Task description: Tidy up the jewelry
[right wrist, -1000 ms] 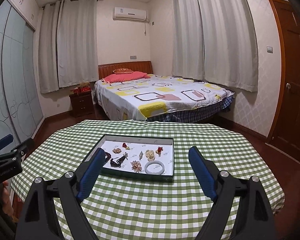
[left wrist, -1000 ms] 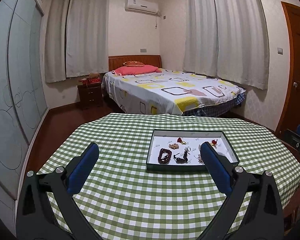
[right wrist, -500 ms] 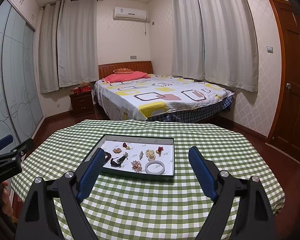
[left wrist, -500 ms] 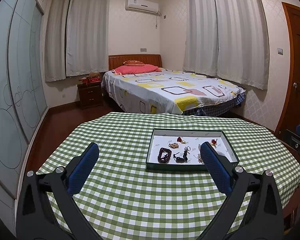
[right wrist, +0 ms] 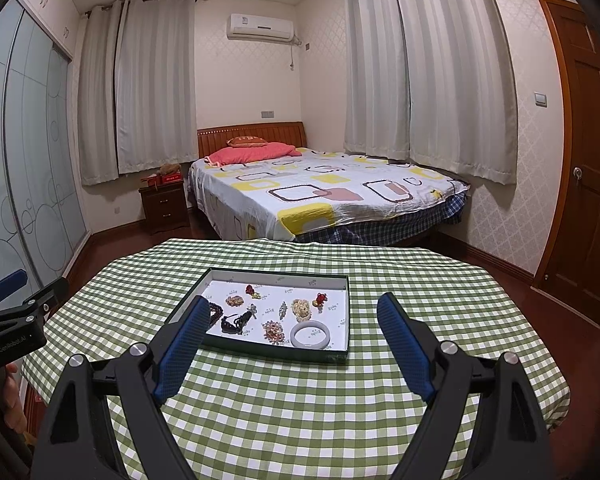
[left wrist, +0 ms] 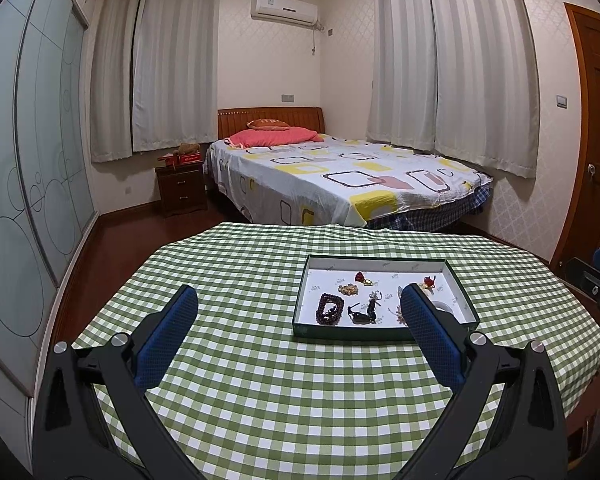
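— Jewelry tray (right wrist: 332,356) sits at my twelve o'clock on the checked tablecloth (right wrist: 300,420); both tongs gape empty.
— I'd lower the right gripper (right wrist: 292,344) squarely over the white bangle (right wrist: 311,334), slowly.

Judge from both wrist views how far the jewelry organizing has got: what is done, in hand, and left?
Done: nothing visibly sorted; pieces lie scattered in the tray. In hand: nothing; the left gripper and right gripper are open and empty, short of the tray. Left: everything, including the white bangle and dark bead bracelet.
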Demonstrator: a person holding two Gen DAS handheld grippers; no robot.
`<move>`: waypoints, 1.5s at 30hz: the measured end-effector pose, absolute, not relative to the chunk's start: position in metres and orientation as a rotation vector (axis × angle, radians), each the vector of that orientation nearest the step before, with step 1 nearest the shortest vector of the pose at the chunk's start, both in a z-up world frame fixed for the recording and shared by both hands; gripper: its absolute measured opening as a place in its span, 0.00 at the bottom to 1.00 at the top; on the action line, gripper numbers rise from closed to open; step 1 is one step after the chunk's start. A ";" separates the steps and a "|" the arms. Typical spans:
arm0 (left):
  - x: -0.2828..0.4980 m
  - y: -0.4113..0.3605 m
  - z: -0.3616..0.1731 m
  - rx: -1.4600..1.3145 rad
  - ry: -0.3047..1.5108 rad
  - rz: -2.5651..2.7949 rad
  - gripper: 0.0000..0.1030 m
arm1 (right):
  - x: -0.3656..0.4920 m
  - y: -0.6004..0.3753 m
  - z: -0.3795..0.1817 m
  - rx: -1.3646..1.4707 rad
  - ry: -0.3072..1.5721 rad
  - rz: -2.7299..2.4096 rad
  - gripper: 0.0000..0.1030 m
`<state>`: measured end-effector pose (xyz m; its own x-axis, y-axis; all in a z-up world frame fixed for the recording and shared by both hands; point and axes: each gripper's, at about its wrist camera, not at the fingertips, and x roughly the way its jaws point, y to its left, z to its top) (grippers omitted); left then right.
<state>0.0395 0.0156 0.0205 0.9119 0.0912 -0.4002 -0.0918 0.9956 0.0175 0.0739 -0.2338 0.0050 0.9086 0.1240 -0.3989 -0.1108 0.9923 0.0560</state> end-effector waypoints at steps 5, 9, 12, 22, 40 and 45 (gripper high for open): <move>0.039 0.016 0.020 -0.003 0.413 0.094 0.96 | 0.074 -0.234 0.005 0.032 0.413 0.121 0.80; 0.039 0.015 0.018 0.001 0.412 0.094 0.96 | 0.074 -0.234 0.005 0.031 0.414 0.121 0.80; 0.039 0.015 0.018 -0.002 0.414 0.096 0.96 | 0.074 -0.233 0.005 0.032 0.414 0.121 0.80; 0.038 0.016 0.018 -0.007 0.413 0.096 0.96 | 0.074 -0.233 0.005 0.032 0.414 0.121 0.80; 0.036 0.009 0.018 0.013 0.398 0.079 0.96 | 0.073 -0.232 -0.001 0.032 0.423 0.123 0.80; 0.038 0.009 0.016 -0.006 0.401 0.056 0.96 | 0.074 -0.232 -0.002 0.030 0.430 0.125 0.80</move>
